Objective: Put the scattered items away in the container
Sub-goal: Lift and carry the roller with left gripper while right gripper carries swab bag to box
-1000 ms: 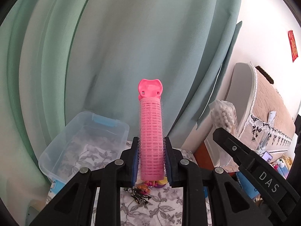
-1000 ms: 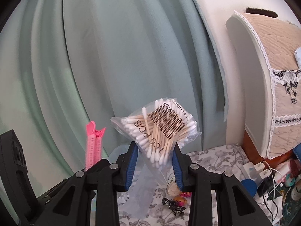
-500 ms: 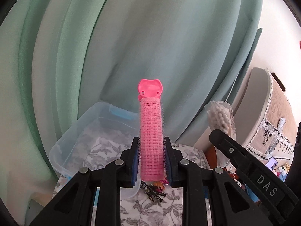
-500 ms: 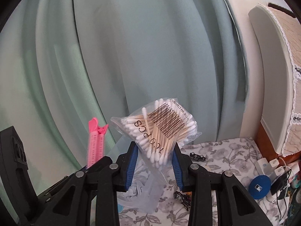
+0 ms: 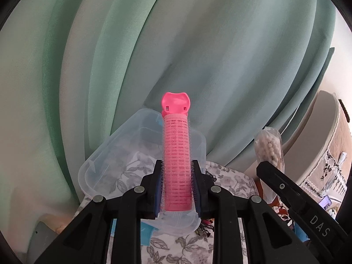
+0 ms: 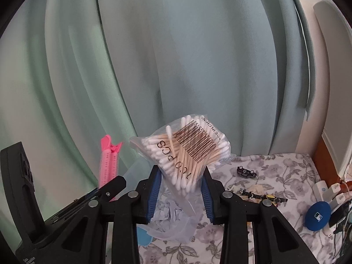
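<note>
Two things are held over the box

The pink roller is pinched upright by the left tool at the lower middle; the clear box lies right behind and under it, so this hand is judged nearer. The swab bag is pinched by the right tool, with the box mostly hidden at the lower left.
</note>
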`<state>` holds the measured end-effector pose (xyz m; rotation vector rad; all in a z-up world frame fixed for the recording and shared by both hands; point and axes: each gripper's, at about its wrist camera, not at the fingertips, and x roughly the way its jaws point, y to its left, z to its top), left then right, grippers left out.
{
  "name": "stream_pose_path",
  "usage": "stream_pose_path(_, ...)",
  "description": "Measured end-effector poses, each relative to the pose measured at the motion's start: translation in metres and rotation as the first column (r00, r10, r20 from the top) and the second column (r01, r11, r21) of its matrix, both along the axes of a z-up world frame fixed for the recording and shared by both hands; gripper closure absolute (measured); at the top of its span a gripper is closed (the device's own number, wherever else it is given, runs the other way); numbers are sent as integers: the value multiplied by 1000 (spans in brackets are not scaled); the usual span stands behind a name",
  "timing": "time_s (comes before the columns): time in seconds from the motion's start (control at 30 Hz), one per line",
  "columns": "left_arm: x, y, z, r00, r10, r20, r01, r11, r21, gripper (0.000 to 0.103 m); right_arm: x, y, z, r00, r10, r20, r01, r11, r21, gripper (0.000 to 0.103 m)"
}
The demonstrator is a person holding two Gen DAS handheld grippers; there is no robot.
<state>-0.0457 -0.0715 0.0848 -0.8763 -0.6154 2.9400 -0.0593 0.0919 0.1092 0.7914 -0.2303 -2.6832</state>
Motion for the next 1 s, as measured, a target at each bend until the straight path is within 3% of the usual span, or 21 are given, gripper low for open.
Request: stream_pose_path(1.0,-30,-35,-64,987,37,159,-45,998,45,78,-39,-44,-74,972,103,212,-109,994,16,65)
